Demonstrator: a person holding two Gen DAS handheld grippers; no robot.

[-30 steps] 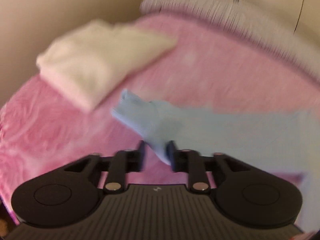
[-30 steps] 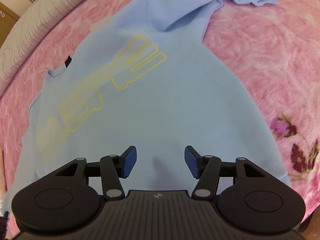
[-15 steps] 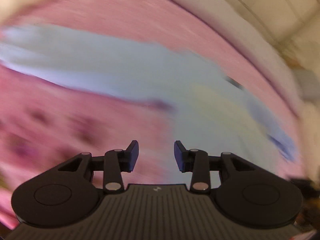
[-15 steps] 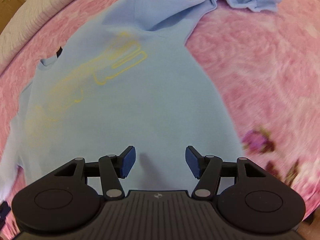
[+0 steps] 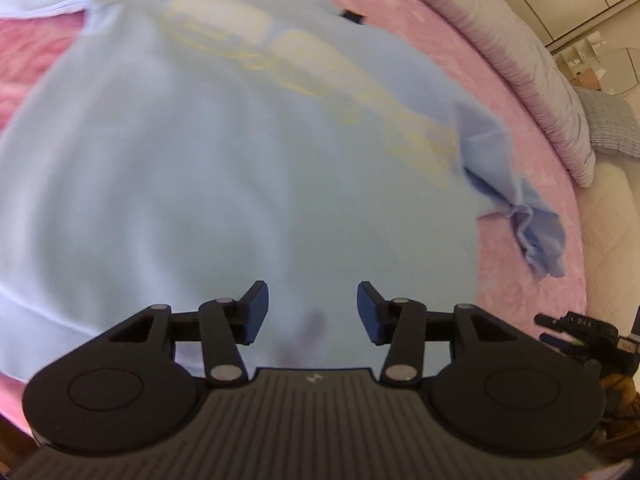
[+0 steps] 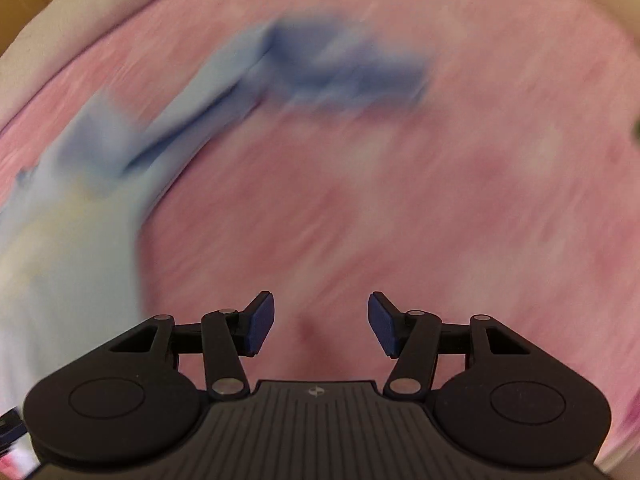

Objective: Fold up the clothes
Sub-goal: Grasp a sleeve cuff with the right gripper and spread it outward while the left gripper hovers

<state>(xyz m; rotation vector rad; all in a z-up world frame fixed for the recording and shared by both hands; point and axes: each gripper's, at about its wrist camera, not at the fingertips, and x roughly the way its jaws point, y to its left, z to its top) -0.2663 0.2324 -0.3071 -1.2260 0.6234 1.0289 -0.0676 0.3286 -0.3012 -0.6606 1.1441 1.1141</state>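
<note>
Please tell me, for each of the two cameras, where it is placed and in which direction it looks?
Left wrist: sits on the left gripper, looks down along its opening, empty jaws at the light blue shirt spread on the pink blanket.
Right wrist: sits on the right gripper, looks down at bare pink blanket; the jaws hold nothing, the shirt lies at the left edge.
Shared: shirt, its crumpled sleeve and blanket.

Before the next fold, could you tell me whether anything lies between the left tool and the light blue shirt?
Nothing visible does. The left tool hangs over the light blue shirt, its jaws opening with nothing between them; only bare shirt fabric shows below, spread on the pink blanket.
</note>
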